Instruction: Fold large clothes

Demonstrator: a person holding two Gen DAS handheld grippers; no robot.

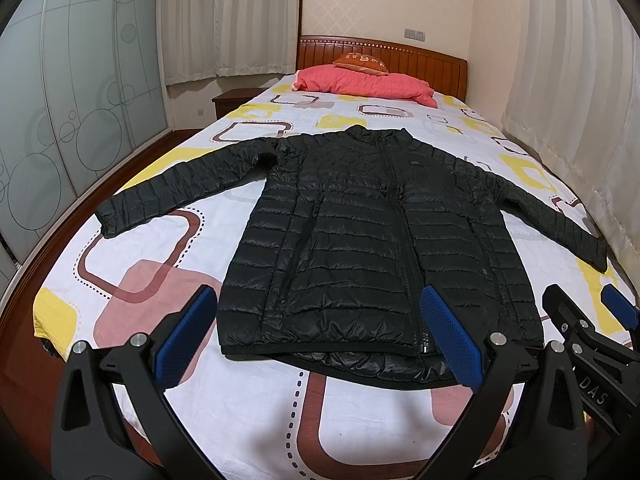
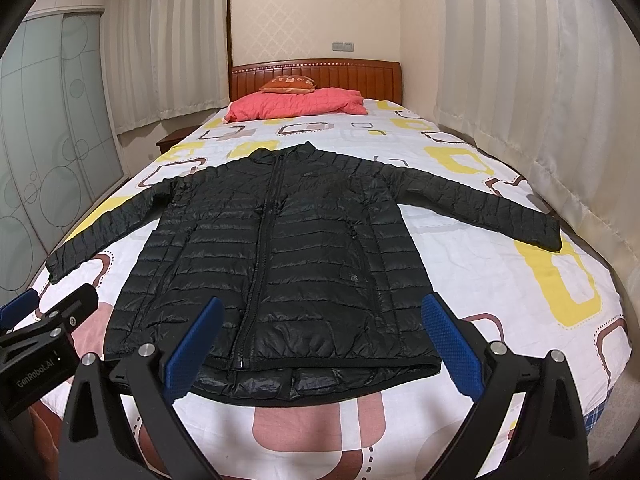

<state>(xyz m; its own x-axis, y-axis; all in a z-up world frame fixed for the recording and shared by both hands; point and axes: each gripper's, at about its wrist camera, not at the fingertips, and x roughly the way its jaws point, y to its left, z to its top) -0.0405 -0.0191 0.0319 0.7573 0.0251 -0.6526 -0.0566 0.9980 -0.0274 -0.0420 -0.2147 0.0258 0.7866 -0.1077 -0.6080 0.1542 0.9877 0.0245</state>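
Observation:
A black quilted puffer jacket lies flat and zipped on the bed, collar toward the headboard, both sleeves spread out to the sides, hem nearest me. My left gripper hovers open above the hem, blue pads wide apart, nothing between them. My right gripper is open in the same way over the hem's right half. In the left wrist view the right gripper shows at the lower right edge; in the right wrist view the left gripper shows at the lower left.
The bed has a white sheet with yellow and brown squares. A pink quilt and orange cushion lie by the wooden headboard. Glass wardrobe doors stand left, curtains right, a nightstand beside the bed.

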